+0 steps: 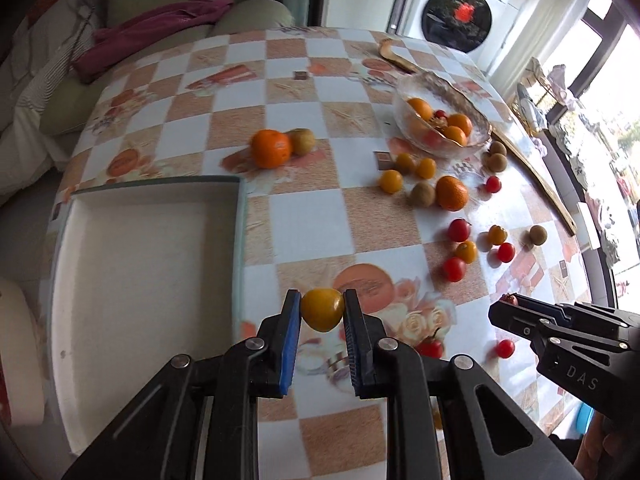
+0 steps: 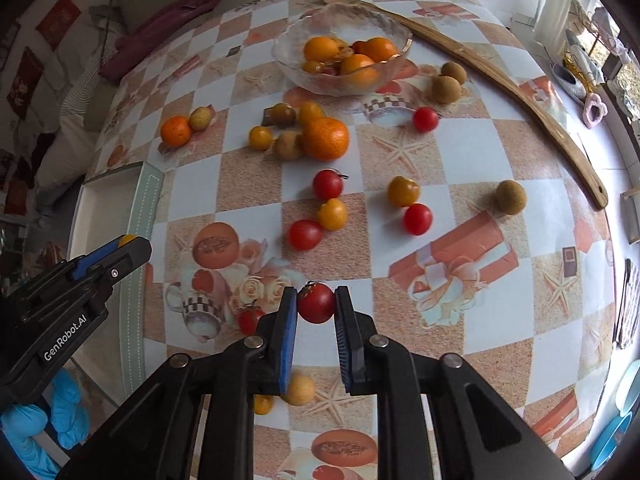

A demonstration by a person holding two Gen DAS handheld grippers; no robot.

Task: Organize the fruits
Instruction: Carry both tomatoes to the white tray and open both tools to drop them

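Note:
My left gripper is shut on a yellow cherry tomato, held above the table just right of the white tray. My right gripper is shut on a red cherry tomato, lifted over the checked tablecloth. In the left wrist view the right gripper shows at the right edge with the red fruit at its tip. In the right wrist view the left gripper sits at the left by the tray. A glass bowl at the back holds oranges and small tomatoes.
Loose fruit is scattered mid-table: an orange, red tomatoes, yellow tomatoes and brown longans. A long wooden back scratcher lies along the right. A hand in a blue glove holds the left gripper.

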